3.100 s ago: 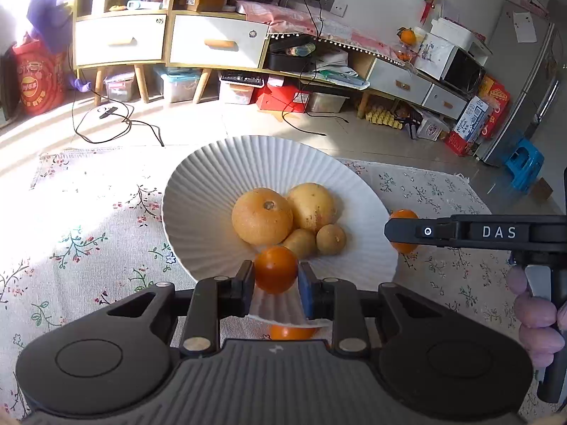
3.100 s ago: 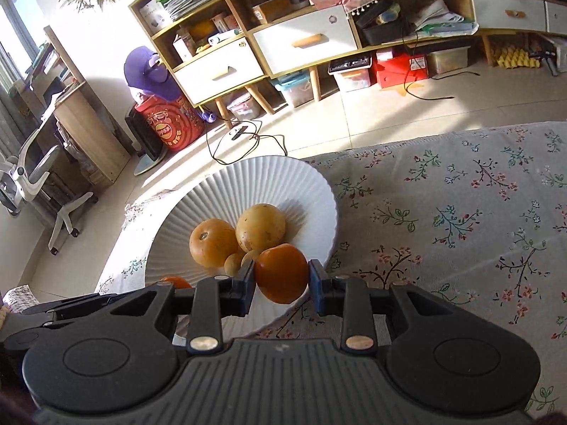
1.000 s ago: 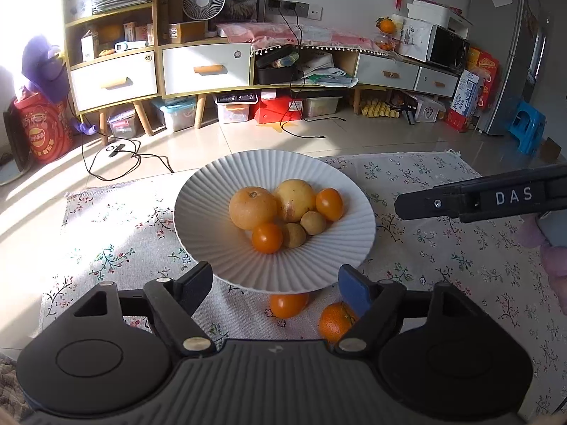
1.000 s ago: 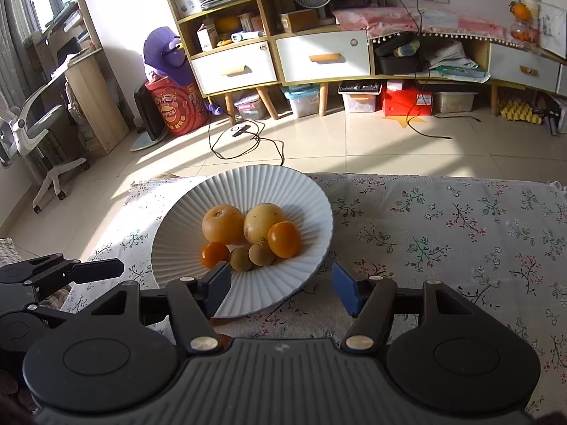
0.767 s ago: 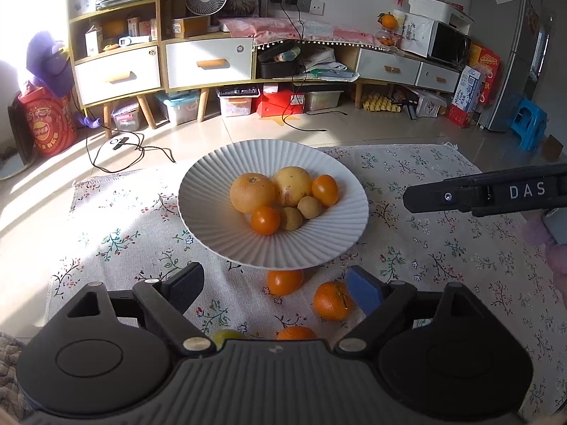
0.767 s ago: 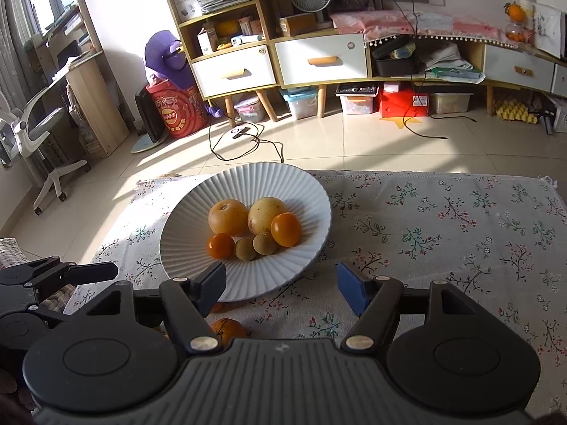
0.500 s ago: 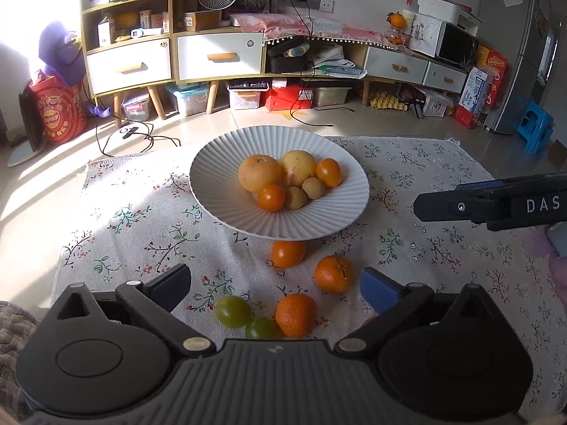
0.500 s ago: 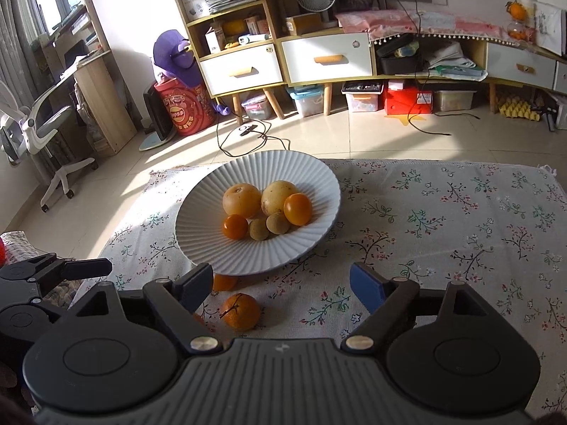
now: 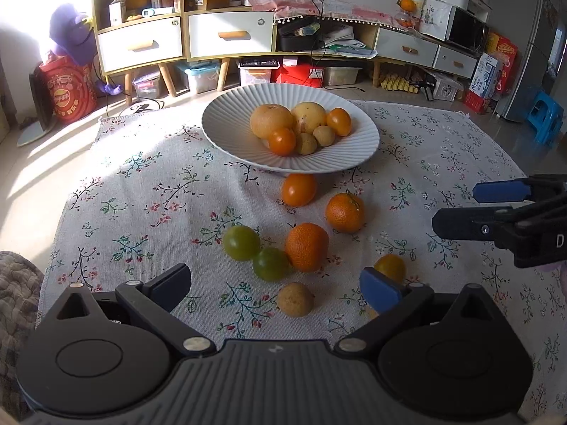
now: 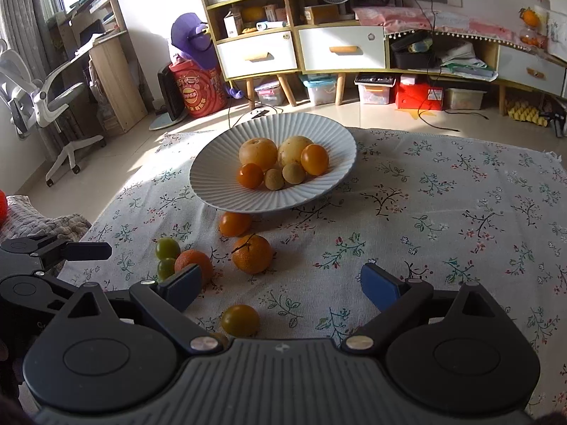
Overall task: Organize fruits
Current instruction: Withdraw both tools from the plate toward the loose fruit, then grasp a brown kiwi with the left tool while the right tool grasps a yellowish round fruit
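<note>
A white ribbed bowl (image 9: 226,134) (image 10: 212,191) on the floral cloth holds several fruits: two large yellow ones, two small oranges, two small brown ones. On the cloth in front of it lie an orange tomato-like fruit (image 9: 298,189), two mandarins (image 9: 344,212) (image 9: 307,246), two green fruits (image 9: 241,242) (image 9: 270,264), a small brown fruit (image 9: 295,299) and a small yellow-orange fruit (image 9: 389,267) (image 10: 240,319). My left gripper (image 9: 274,285) is open and empty above the near fruits. My right gripper (image 10: 281,285) is open and empty; it also shows at the right of the left wrist view (image 9: 496,209).
The floral cloth (image 10: 443,212) covers the low table. Beyond it are tiled floor, white-drawered shelves (image 9: 226,35), a red bag (image 9: 67,88) and an office chair (image 10: 46,102). A grey knitted cushion (image 9: 14,283) lies at the near left.
Both grippers released their oranges into the bowl, opened wide and drew back from it. The loose fruits on the cloth have come into view.
</note>
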Demonstrator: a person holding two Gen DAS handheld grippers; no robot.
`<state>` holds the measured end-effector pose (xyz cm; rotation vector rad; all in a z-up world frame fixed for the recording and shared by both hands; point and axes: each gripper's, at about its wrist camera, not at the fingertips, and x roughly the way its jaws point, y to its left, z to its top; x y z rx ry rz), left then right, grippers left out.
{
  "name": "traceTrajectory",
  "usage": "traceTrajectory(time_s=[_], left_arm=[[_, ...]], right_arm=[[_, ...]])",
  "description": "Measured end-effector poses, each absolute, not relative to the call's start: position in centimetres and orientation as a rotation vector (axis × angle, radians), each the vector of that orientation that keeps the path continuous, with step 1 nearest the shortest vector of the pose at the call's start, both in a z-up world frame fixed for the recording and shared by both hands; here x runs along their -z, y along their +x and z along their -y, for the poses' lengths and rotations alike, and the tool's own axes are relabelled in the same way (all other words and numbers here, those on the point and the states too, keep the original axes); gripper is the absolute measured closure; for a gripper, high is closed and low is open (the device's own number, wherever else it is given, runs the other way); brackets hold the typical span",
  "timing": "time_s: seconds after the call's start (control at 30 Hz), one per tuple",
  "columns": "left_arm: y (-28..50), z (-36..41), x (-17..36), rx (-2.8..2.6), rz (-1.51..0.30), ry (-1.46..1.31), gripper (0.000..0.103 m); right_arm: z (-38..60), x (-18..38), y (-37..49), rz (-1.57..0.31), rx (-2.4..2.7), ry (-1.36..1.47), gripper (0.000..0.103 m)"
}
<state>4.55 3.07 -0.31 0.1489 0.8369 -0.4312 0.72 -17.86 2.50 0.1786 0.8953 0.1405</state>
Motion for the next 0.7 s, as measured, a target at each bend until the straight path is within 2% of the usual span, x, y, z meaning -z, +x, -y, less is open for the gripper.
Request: traceTrajectory(time_s=[0.7], left_arm=[[2.3, -4.3, 3.9, 0.406, -0.746, 0.137, 0.011]], right_arm=[[15.0, 0.3, -4.7, -0.857, -0.235, 0.040, 0.005]])
